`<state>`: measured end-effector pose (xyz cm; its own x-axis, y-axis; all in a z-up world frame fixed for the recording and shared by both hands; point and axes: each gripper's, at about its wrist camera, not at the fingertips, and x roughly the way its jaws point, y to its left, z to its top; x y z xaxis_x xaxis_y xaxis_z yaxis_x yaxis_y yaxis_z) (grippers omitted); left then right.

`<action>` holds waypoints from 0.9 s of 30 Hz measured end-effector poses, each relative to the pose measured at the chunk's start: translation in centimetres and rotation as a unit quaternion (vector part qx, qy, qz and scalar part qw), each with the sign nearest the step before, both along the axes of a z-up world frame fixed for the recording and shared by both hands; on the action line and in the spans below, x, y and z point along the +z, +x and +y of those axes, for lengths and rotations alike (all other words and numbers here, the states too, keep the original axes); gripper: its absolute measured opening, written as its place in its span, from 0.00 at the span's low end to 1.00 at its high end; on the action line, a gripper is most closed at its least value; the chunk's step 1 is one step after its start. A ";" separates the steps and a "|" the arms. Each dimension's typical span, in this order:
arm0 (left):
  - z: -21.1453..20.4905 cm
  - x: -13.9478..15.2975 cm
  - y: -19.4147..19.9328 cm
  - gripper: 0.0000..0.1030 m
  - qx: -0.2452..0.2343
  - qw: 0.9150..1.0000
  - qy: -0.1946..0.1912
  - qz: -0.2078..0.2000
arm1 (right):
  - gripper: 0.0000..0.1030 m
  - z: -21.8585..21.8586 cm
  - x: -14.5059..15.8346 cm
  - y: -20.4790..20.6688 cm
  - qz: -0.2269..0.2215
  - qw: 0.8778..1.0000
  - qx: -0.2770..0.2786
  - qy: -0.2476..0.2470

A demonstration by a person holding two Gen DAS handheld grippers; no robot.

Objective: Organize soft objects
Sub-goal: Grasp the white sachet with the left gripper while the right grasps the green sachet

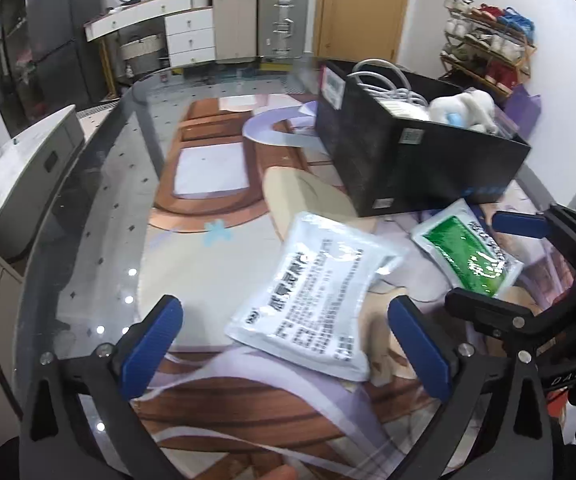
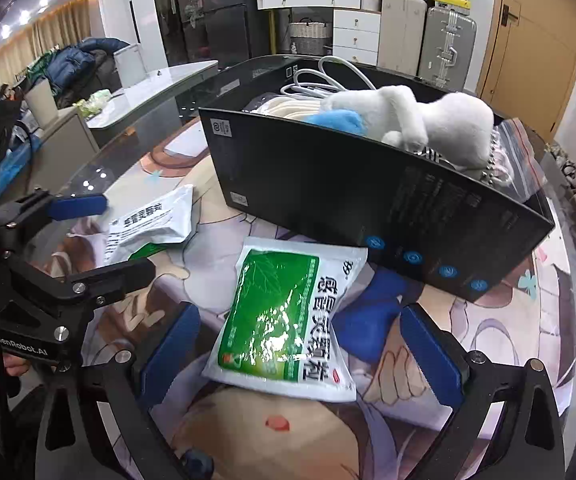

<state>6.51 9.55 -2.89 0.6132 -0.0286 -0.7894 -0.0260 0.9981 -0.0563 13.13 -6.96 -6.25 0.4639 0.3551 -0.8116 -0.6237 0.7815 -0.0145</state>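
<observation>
A white soft pouch [image 1: 311, 300] with grey print lies on the glass table between the fingers of my open left gripper [image 1: 288, 344]. A green-and-white pouch [image 1: 469, 254] lies to its right. In the right wrist view the green pouch [image 2: 284, 316] lies between the fingers of my open right gripper [image 2: 299, 348], and the white pouch [image 2: 152, 220] is at the left. A black box [image 2: 367, 200] behind the pouches holds a white plush toy [image 2: 427, 120] and white cables [image 2: 327, 80]. The box also shows in the left wrist view [image 1: 407, 160].
The round glass table [image 1: 100, 216] covers a printed cartoon mat. Each gripper shows at the edge of the other's view: the right one [image 1: 527, 272], the left one [image 2: 88, 236]. A grey counter [image 1: 28, 168] stands left of the table. A clear zip bag [image 2: 519, 152] sticks out of the box.
</observation>
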 end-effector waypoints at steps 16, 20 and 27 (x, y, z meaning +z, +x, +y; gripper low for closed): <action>-0.3 -0.2 0.0 1.00 0.001 1.000 0.009 0.000 | 0.70 -3.3 0.4 1.0 -0.011 0.999 -0.029 0.009; -0.3 -0.2 0.0 1.00 0.001 1.000 0.012 0.001 | 0.61 -3.5 0.5 0.5 -0.022 1.000 -0.019 0.012; -0.4 -0.4 0.0 1.00 0.003 1.000 0.017 0.003 | 0.46 -4.1 0.5 -1.1 -0.022 0.999 0.002 0.025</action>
<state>6.54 9.10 -3.24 0.6084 0.0013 -0.7936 -0.0316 0.9992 -0.0226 12.06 -11.05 -5.80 0.4970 0.3968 -0.7717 -0.6266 0.7793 -0.0028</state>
